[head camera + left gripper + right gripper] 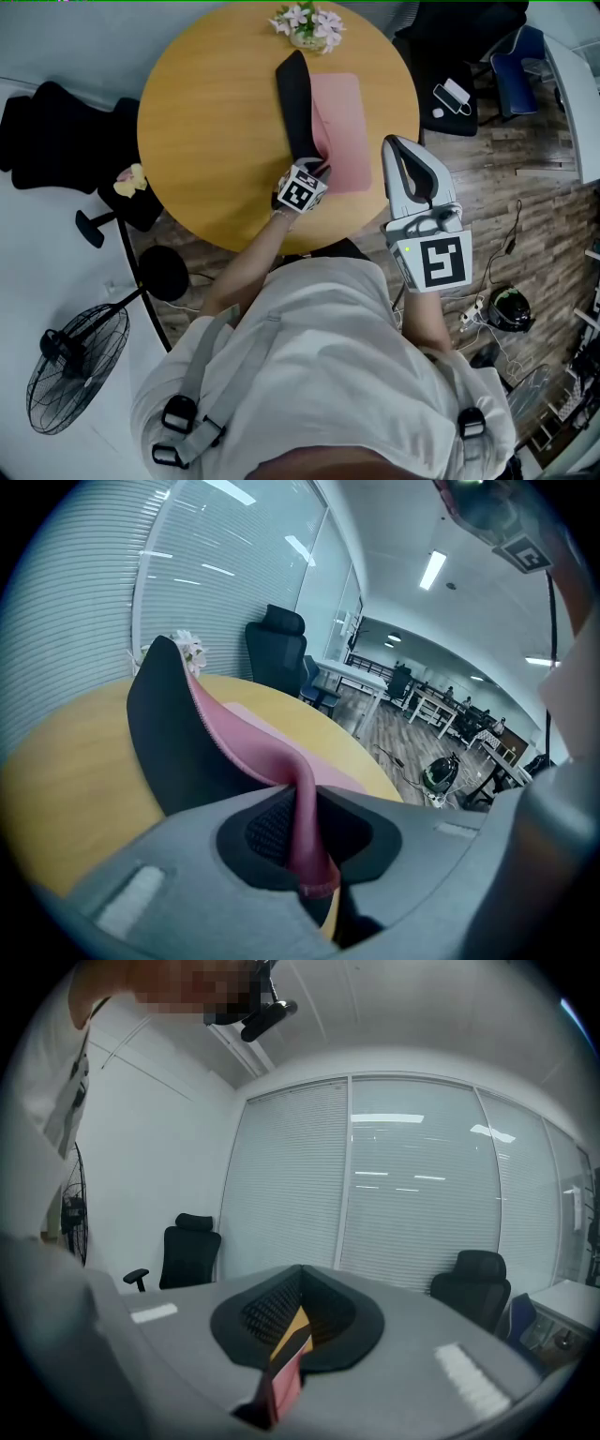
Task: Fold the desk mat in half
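- Desk mat (pixel 342 131) on table (pixel 206 122), near corner lifted, pinched between left gripper (pixel 305 841) jaws
- Right gripper (pixel 398 150) beside table, jaws pressed together, empty
- Risks skewed fold from single-corner pull, slip from shallow pinch

No word, number or brand name can be read anywhere here. The nearest thing to a sign is the small black-and-white square code marker (pixel 300 193) on the cube of the left gripper (pixel 322 172), and the larger black-and-white square code marker (pixel 442 262) on the cube of the right gripper (pixel 394 145). Both show only blocks, no letters.
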